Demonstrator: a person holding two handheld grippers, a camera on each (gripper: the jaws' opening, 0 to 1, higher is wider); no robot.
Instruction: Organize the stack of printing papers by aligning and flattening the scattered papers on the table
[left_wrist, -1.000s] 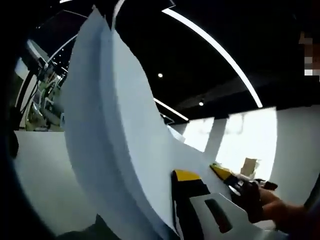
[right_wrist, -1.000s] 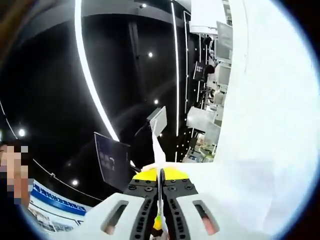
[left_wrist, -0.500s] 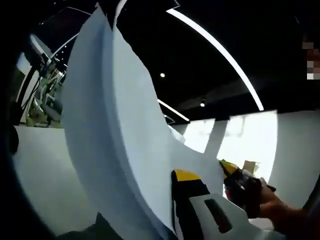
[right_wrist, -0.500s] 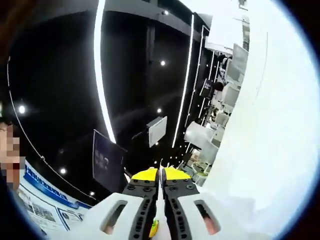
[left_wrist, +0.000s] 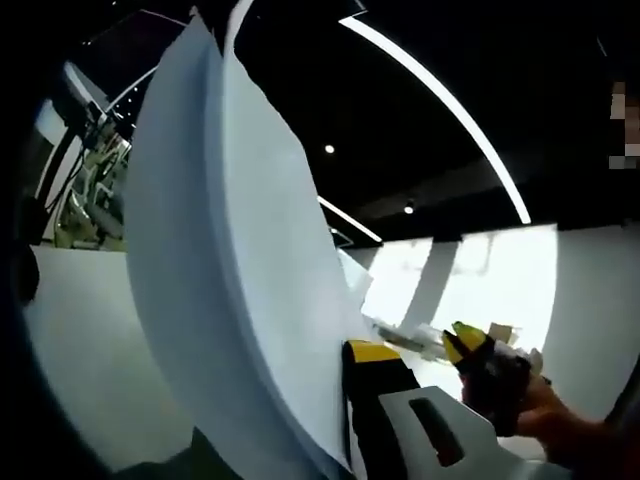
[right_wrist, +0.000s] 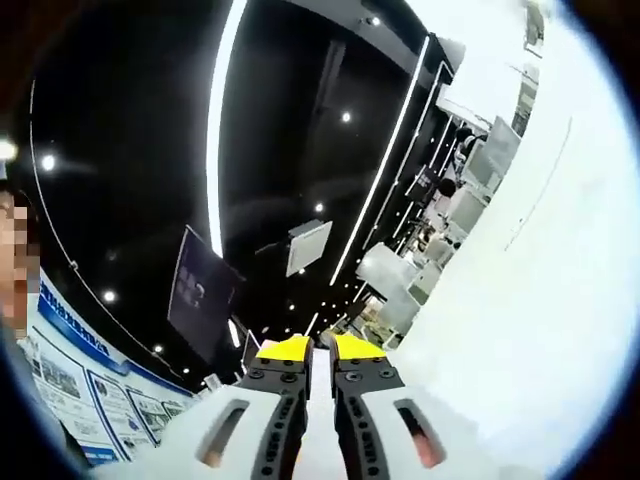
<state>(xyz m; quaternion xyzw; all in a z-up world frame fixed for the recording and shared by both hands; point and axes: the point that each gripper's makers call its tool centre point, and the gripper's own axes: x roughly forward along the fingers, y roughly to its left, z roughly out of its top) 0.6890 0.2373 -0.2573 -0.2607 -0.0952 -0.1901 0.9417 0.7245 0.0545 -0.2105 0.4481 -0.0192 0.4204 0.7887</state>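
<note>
In the left gripper view the papers (left_wrist: 230, 290) rise as a thick white sheaf from 6 o'clock up to 11 o'clock, curving, with their edges fanned near the top. The left gripper (left_wrist: 350, 352) sits at 5 o'clock, its one visible yellow-tipped jaw pressed against the sheaf's side; the other jaw is hidden behind the papers, so it appears clamped on them (I cannot see that far jaw to be sure). At 4 o'clock the right gripper (left_wrist: 470, 350) comes in, yellow tips pointing toward the sheaf, with a hand (left_wrist: 545, 415) behind it. Pale table (left_wrist: 80, 350) shows at 8 o'clock, and a dark ceiling with a long light strip (left_wrist: 440, 100) runs from 12 toward 3 o'clock.

In the right gripper view the right gripper (right_wrist: 310, 348) rises at 6 o'clock, its jaws parted by a narrow gap and nothing clearly held between them. A broad white surface, probably the papers (right_wrist: 520, 300), spreads from 1 to 5 o'clock. A dark hanging sign (right_wrist: 200, 290) sits at 9 o'clock, close to centre.
</note>
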